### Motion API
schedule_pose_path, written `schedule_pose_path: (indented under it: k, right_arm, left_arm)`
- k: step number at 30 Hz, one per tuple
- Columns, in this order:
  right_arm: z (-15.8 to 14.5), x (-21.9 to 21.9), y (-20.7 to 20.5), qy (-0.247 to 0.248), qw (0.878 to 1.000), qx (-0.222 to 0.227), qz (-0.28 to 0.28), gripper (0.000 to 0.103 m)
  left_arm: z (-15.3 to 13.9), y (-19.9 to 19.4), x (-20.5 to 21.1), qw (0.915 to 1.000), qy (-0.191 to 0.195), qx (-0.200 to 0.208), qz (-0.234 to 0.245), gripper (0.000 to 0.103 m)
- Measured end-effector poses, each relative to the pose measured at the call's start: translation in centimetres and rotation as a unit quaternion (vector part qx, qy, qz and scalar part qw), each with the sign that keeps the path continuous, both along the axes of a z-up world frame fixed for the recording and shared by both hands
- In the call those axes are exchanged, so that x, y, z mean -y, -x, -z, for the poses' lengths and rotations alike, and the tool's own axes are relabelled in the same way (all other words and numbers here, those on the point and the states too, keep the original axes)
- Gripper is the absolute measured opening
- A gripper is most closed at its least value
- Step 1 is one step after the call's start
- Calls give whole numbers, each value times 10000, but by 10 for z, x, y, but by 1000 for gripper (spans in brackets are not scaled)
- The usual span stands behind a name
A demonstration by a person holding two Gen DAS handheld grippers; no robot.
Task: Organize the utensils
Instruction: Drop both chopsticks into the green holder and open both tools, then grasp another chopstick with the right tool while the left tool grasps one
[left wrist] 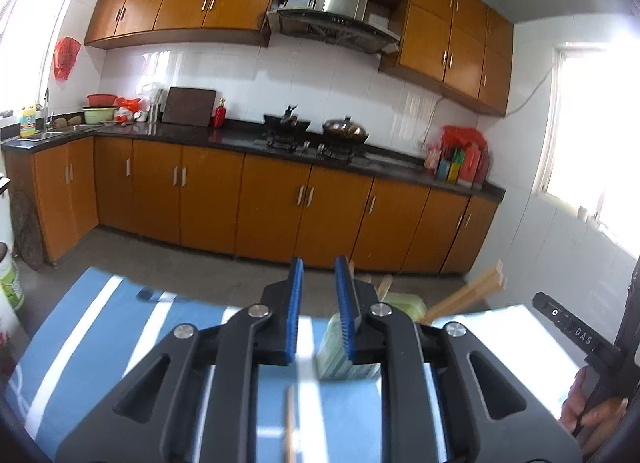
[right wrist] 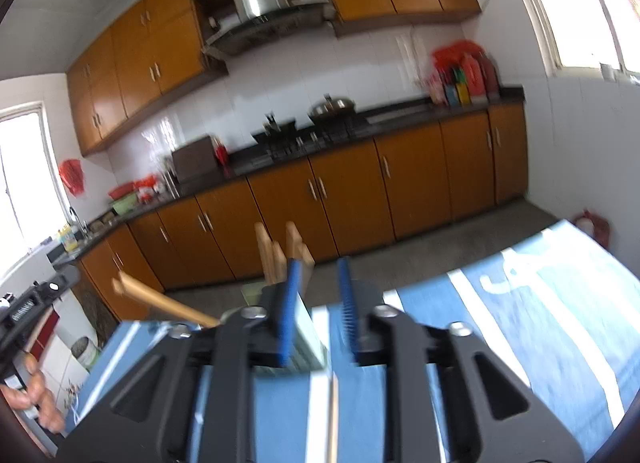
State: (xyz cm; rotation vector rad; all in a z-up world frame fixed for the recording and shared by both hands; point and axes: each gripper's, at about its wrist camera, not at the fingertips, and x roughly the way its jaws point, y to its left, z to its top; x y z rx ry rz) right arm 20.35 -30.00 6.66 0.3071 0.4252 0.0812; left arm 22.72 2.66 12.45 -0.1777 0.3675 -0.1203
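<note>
Left gripper (left wrist: 318, 303) with blue-padded jaws slightly apart, nothing clamped between them, held above a blue-and-white striped cloth (left wrist: 100, 323) covering the counter. Just beyond the right pad, partly hidden by it, a pale green utensil holder (left wrist: 348, 359) standing on the cloth, wooden utensils (left wrist: 464, 297) rising from it and leaning to the right. Below the jaws, a thin wooden stick (left wrist: 289, 423) lying on the cloth, blurred. At the right edge, the other gripper's black body and a hand (left wrist: 592, 411) around its handle. Right gripper (right wrist: 320, 305) likewise with jaws slightly parted and empty, the same green holder (right wrist: 308, 339) behind its left pad, wooden handles (right wrist: 280, 251) upright above it and one long wooden handle (right wrist: 160, 299) slanting out to the left. Another blurred wooden stick (right wrist: 333, 419) on the striped cloth (right wrist: 540, 303) beneath the jaws. Far left, a hand (right wrist: 40, 403) on the left tool. Across the room, orange-brown cabinets (left wrist: 280, 199), a dark worktop with a gas stove and wok (left wrist: 346, 129), a range hood (left wrist: 340, 19) above, bright windows to either side.
</note>
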Motion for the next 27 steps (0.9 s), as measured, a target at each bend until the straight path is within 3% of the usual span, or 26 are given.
schedule_pose_path:
  k: [4,8,12,20,24,27]
  right_arm:
    - [56,-4,8,34,9968,-778,-165,28]
    - [110,-24,12,102,9867,-1531,-529,28]
    - [144,-52,13,336,9753,-1994,-888,28]
    - [173,-76,14,739,9672,-2233,-962,28]
    - [173,-72,15,879,9682,-2191,-828,9]
    - [171,-63,12,788,9702,-2192,-676,8]
  left_arm:
    - [50,16,-14,9976,-163,-669,47,23]
    - [114,23,-20,9886,-353,-1464,76,23]
    - [156,28,-16,9794,-360,-1978,161,23]
    - [178,31,-5,9733,-396,-2226,400,31]
    - [181,30,4,9711,-471,-2291,485,31]
    - [185,29,8,9697,-487,-2332,539,31]
